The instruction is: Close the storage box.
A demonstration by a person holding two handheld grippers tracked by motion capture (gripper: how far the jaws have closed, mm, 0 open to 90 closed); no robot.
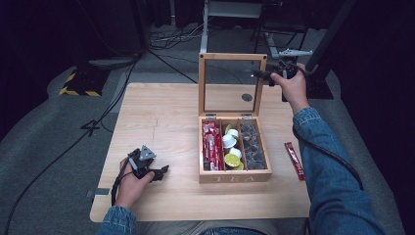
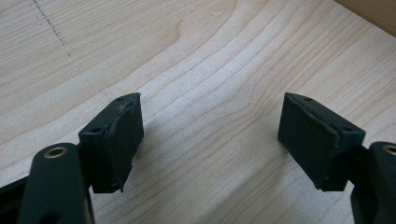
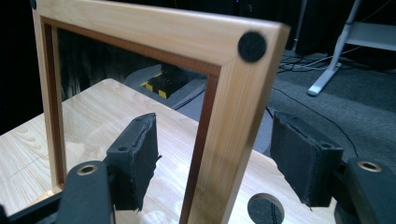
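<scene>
Two grippers on the table, and the action is up at the lid of the wooden tea box. The lid stands upright, its glass pane framed in pale wood, and the right gripper sits at its right edge, about one o'clock from the box's open compartments. In the right gripper view the lid's side rail runs straight up between the two black pads, one pad on each side. The jaws stand wide, a clear gap showing on both sides of the wood, so nothing is clamped. A round black bumper marks the lid's top corner.

The left gripper rests low on the table at about eight o'clock from the box, well apart from it. Its jaws are spread wide over bare wood grain, gripping nothing.

A red sachet lies on the table just right of the box, at three o'clock.
</scene>
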